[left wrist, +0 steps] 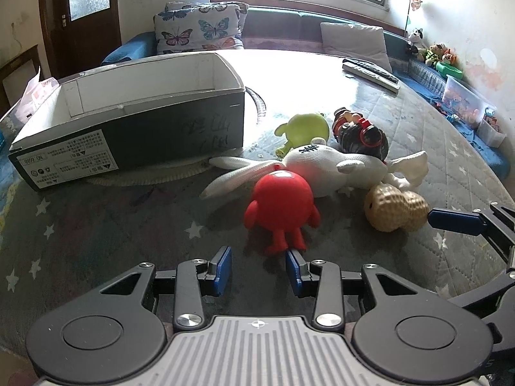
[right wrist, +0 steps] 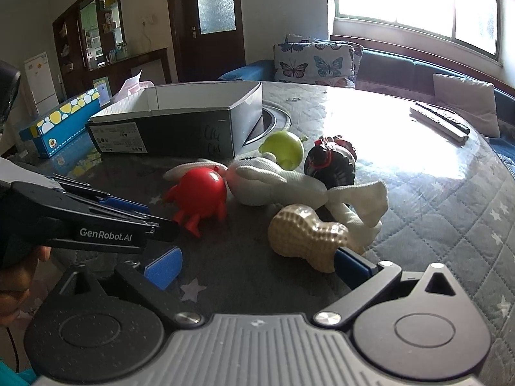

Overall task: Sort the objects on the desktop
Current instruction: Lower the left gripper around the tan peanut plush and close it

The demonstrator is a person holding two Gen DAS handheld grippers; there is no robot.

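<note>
Just beyond my left gripper (left wrist: 258, 265), jaws apart, stands the red toy (left wrist: 280, 207); my right gripper (right wrist: 254, 265), spread wide, touches the peanut (right wrist: 305, 233). Rabbit (left wrist: 325, 167), green toy (left wrist: 305, 128), dark doll (left wrist: 360, 133) lie clustered right of the box (left wrist: 128, 135), whose visible interior looks bare.

Butterfly cushion (left wrist: 199, 29), grey pillow (left wrist: 355, 40), window (right wrist: 415, 3)

Both wrist cameras sit low over the table (left wrist: 96, 225), close to the toys — left faces the red toy (left wrist: 280, 206), right looks leftward across the peanut (right wrist: 305, 234); both share the box (right wrist: 180, 122)
</note>
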